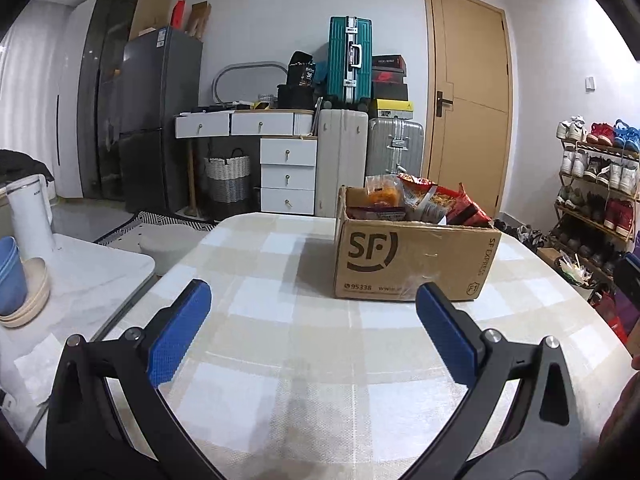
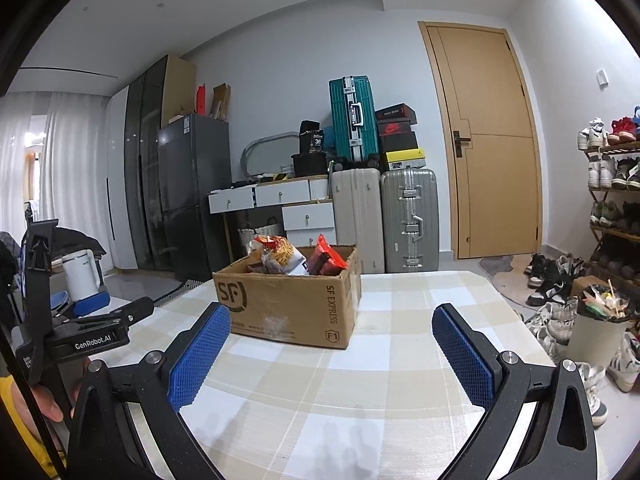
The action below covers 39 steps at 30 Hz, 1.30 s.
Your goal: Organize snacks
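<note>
- On your far left, a side surface carries a white kettle (image 1: 30, 216) and stacked bowls (image 1: 24, 300), a blue one (image 1: 10, 276) nested on beige ones.
- Your left tongs (image 1: 312, 312) hover over the desk (image 1: 280, 360), which wears a beige-and-white checked cloth. The blue-padded fingers (image 1: 180, 332) are spread wide with nothing between them.
- In the right wrist view, your left tongs (image 2: 104, 312) show at the left edge, held in your hand (image 2: 44, 404), to the left of the box and apart from it.
- The cardboard box (image 1: 412, 260) marked "SF" stands on the desk ahead of your left tongs, slightly to their right, with its top open. The snacks (image 1: 420, 200) sit inside it: an orange packet at the left, a clear-and-red bag of strips in the middle, red packets at the right, all poking above the rim.
- Your right tongs (image 2: 332, 332) hang above the near part of the desk, fingers spread wide and holding nothing. From here the box (image 2: 288, 304) lies ahead and a little to the left, not touched, with the snacks (image 2: 296, 258) visible in it.
- Behind the desk stand a dark fridge (image 2: 192, 192), white drawers (image 2: 296, 204), three suitcases (image 2: 408, 220), and a wooden door (image 2: 488, 140).
- On your far right, a shoe rack (image 1: 596, 184) is full of shoes, and more shoes lie on the floor (image 2: 548, 276).
</note>
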Tool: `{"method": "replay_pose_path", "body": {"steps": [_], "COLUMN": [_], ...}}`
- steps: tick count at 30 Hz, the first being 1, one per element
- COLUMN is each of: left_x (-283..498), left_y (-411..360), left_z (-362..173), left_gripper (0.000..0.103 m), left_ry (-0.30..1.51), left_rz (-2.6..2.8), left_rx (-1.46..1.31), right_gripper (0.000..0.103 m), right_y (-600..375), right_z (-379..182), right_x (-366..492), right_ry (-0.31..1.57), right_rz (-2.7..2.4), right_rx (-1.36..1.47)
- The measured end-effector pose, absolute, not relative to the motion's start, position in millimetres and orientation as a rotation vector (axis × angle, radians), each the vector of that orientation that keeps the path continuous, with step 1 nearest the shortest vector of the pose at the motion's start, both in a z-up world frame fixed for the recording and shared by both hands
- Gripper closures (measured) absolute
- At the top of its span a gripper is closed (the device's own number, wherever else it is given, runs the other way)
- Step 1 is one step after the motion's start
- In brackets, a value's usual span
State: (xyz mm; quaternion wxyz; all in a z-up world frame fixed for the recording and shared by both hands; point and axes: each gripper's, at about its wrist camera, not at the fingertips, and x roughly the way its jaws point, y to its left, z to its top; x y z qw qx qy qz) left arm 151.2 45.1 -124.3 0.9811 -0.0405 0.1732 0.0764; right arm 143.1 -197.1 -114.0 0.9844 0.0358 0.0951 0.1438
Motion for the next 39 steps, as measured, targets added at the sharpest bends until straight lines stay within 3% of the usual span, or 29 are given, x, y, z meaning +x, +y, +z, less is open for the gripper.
{"method": "replay_pose_path", "body": {"steps": [16, 39], "left_x": [192, 187], "left_y": [35, 42], "left_z": [-166, -165], "left_gripper": [0.001, 0.001], "left_ry": [0.315, 0.341], "left_rz": [0.161, 0.169], "left_rx": [-0.024, -0.064], "right_gripper": [0.000, 0.000], "right_y": [-187, -185], "right_z": [-124, -124], "right_x": [155, 151], "right_ry": [0.246, 0.244], "right_rz": [0.290, 0.290], "right_rx": [0.041, 0.033]}}
